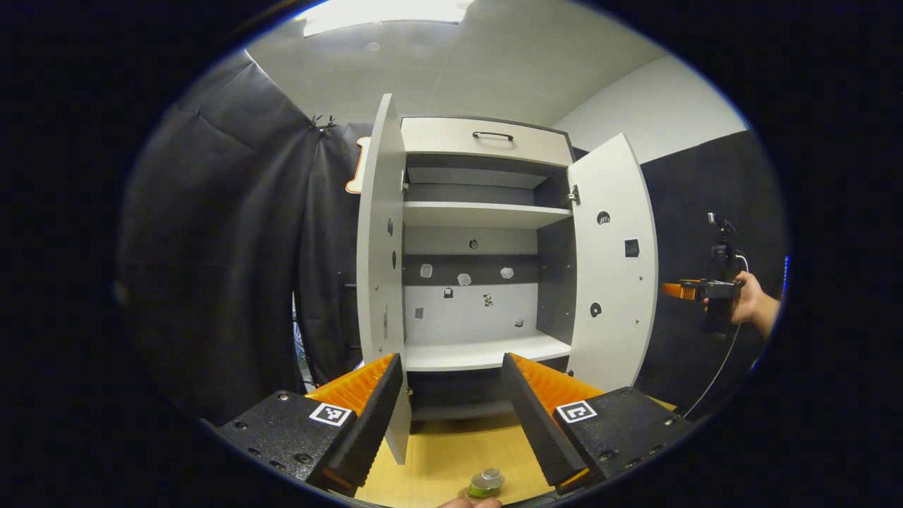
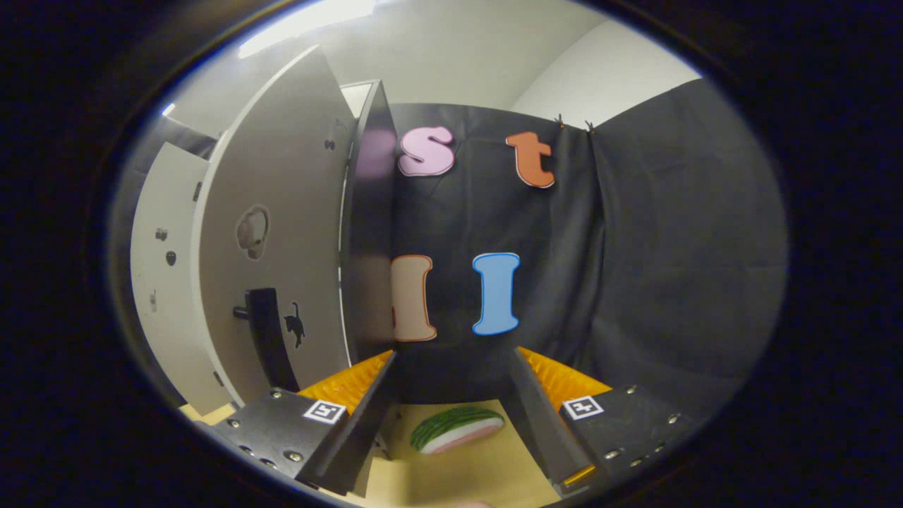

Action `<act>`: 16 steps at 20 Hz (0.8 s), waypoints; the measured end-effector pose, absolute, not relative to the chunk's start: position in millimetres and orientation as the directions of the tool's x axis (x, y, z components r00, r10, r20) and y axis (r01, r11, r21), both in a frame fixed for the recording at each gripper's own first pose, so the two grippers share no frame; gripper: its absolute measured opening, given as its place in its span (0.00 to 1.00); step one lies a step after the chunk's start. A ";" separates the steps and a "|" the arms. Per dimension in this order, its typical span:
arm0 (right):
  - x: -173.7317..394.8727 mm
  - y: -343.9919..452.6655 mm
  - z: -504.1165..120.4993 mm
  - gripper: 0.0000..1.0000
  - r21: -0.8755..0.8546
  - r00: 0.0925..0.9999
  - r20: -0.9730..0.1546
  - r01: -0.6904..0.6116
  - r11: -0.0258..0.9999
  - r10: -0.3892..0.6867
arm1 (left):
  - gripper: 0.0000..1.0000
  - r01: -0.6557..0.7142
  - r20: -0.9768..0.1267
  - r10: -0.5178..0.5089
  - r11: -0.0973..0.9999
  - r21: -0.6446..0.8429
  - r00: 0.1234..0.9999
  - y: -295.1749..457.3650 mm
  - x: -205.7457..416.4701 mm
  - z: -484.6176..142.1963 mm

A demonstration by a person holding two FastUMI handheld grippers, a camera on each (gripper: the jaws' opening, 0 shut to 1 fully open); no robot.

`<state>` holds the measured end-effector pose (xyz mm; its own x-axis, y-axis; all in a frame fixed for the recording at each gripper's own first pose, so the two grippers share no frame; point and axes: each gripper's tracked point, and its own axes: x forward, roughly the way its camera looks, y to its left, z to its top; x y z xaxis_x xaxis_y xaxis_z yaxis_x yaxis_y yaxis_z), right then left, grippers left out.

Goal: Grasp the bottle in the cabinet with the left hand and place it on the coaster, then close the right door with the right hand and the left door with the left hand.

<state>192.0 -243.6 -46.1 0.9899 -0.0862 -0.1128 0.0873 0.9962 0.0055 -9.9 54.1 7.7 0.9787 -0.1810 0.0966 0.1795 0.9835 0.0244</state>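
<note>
Doors stand wide open on the cabinet (image 1: 487,141) in the left gripper view: the left door (image 1: 377,268) edge-on, then bare shelves (image 1: 487,213) and a back panel dotted with small stickers, then the right door (image 1: 615,261) swung out. Above the shelves sits a drawer with a dark handle (image 1: 492,135). The left gripper (image 1: 451,402) hangs in front of the cabinet with its jaws released and nothing between them. Below it, at the near edge of the wooden desk (image 1: 451,451), the bottle (image 1: 487,482) stands outside the cabinet, seen from above; what it rests on I cannot tell. Far right, a hand (image 1: 751,305) holds the other gripper beside the right door.

In the right gripper view, the right door's outer face (image 2: 275,240) with its dark handle (image 2: 267,331) fills the left side. The right gripper (image 2: 451,409) is spread open and empty, over a watermelon-slice piece (image 2: 457,428) lying on the desk (image 2: 458,473).
</note>
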 end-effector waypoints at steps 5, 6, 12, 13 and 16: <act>213.7 -173.9 -49.7 0.98 -0.073 0.995 -0.091 -0.055 0.996 0.048 | 0.90 0.188 0.084 -0.189 0.982 0.016 0.978 52.4 -12.3 -1.4; 205.4 -164.7 -47.8 0.87 -0.081 0.994 -0.097 -0.058 0.995 0.050 | 0.90 0.186 0.083 -0.186 0.983 0.014 0.979 52.4 -13.1 -2.1; 191.9 -127.6 -56.7 0.82 0.011 0.990 -0.131 -0.055 0.998 0.056 | 0.90 0.200 0.076 -0.198 0.980 -0.019 0.977 42.8 0.5 -2.6; 191.7 -121.9 -55.2 0.82 0.005 0.991 -0.124 -0.054 0.999 0.054 | 0.90 0.204 0.078 -0.202 0.979 -0.023 0.976 42.4 1.3 -1.8; 193.7 -111.5 -59.1 0.86 0.024 0.991 -0.127 -0.028 0.999 0.031 | 0.90 0.217 0.077 -0.214 0.976 -0.028 0.974 43.1 2.0 -2.0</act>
